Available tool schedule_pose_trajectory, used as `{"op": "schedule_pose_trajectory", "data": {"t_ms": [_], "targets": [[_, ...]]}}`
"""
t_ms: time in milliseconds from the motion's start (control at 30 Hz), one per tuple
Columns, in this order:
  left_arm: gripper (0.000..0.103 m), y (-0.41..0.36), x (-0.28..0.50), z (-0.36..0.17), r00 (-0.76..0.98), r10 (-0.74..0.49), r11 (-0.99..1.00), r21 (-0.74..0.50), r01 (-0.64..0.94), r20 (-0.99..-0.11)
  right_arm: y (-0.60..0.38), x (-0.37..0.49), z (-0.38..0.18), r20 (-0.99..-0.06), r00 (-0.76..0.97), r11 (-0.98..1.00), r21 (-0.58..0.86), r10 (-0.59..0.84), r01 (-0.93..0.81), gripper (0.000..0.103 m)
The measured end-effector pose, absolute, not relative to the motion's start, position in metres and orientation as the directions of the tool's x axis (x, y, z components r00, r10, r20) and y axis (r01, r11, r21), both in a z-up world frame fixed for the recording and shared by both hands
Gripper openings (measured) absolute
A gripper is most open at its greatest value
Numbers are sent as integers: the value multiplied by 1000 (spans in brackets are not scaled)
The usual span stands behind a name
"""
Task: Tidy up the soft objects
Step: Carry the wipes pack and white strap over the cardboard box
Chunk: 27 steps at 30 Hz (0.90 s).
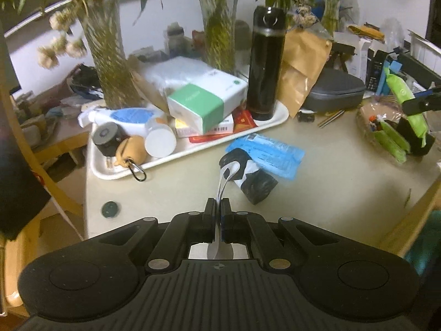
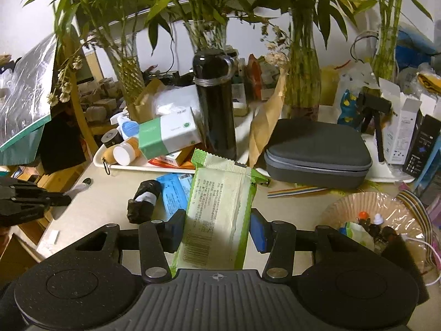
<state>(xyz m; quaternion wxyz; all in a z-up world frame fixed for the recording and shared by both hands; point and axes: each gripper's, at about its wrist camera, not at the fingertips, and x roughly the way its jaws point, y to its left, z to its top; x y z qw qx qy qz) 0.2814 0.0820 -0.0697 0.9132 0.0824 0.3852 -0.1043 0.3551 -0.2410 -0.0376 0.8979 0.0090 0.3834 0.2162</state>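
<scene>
Between right tool (image 2: 217, 227) pads: green packet (image 2: 220, 215)

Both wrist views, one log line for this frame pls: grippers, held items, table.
left gripper: shut on white strip | right gripper: shut on green packet | black roll, blue pouch: on table

- No word or number can be read with certainty in either view.
- Dense small print and a barcode are seen on the green and cream packet (image 2: 220, 207), too fine to be read.
- Faint lettering and a round green mark are seen on the green and white box (image 1: 205, 103) on the tray (image 1: 110, 172); the lettering is blurred.
- Lines of print are seen on the blue packet (image 1: 271, 153) on the table (image 1: 330, 201), illegible.
</scene>
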Motion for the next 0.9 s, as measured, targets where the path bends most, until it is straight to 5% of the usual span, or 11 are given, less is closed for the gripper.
{"op": "schedule_pose_trajectory", "data": {"t_ms": [900], "targets": [[4, 40, 170, 33, 786, -93, 979, 88, 185, -611, -239, 238, 41, -632, 656, 868, 53, 413, -495, 52]]}}
